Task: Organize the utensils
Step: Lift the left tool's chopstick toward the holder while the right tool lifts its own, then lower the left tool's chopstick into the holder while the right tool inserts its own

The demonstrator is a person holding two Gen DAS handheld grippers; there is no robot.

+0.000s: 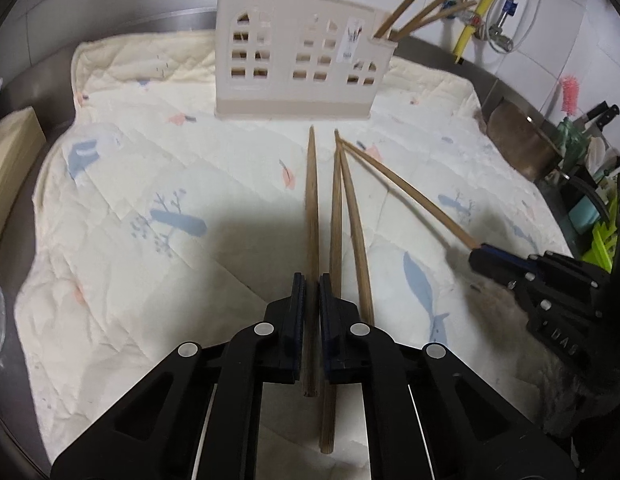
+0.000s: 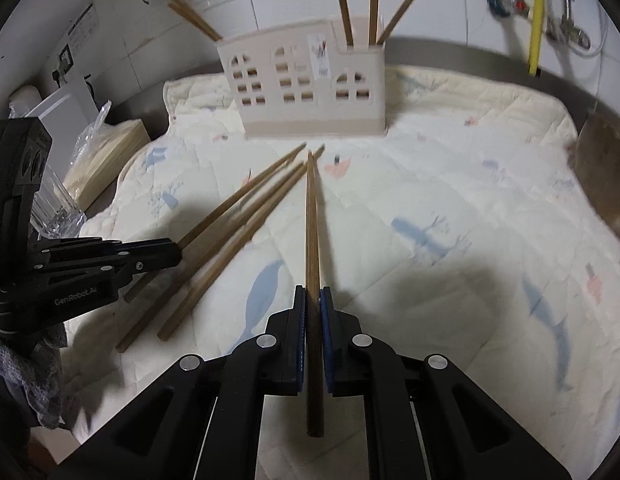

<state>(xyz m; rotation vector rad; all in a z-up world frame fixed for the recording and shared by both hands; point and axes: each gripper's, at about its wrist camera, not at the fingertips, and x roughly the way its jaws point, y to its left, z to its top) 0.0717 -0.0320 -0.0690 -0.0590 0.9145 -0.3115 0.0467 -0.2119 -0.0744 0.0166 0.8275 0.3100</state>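
A: Wooden chopsticks, light, stiff, slick. Left gripper (image 1: 312,292) clamps one chopstick (image 1: 311,200) near its thick end; right gripper (image 2: 313,304) pinches another (image 2: 311,220) likewise.

B: Loose ones?

A: Two loose chopsticks (image 1: 342,208) lie on the quilted cloth (image 1: 150,184), before the house-shaped holder (image 1: 294,52). Grip near the butt; tips will likely swing.

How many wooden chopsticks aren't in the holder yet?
4: one in the left gripper, one in the right gripper, two loose wooden chopsticks on the quilted cloth between them.
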